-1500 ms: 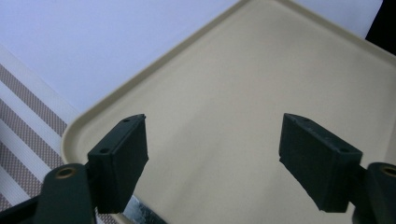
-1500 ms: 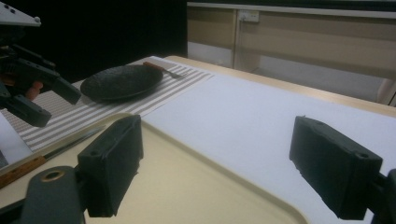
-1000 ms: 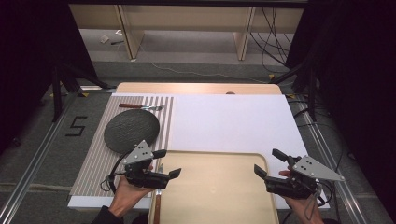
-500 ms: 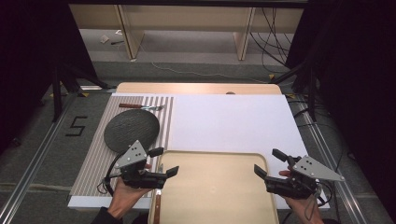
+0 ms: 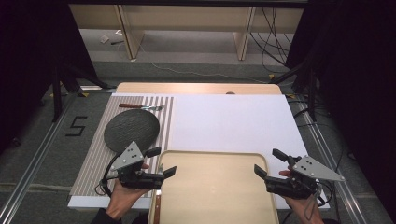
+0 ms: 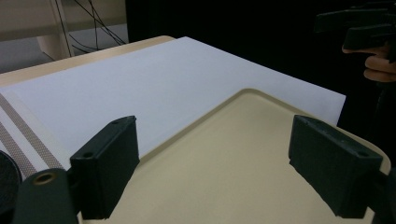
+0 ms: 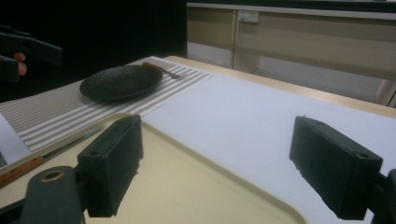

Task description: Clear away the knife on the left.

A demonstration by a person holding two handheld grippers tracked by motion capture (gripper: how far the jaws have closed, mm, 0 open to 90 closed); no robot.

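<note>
The left gripper [image 5: 161,162] and the right gripper [image 5: 271,164] both stand with jaws wide apart, holding nothing, one at each side edge of the tan tray [image 5: 215,186]. Ahead of the left jaws lies a dark plate [image 5: 131,130] on a striped mat [image 5: 95,154], with a fork [image 5: 140,107] beyond. A knife [image 5: 157,212] lies just beside the tray, under the left jaws.

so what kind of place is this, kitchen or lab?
Looks like a lab recording rig, not a kitchen: staged place setting with a dark plate on a striped placemat, beige tray, black curtains either side, loose cables on the floor behind.
</note>
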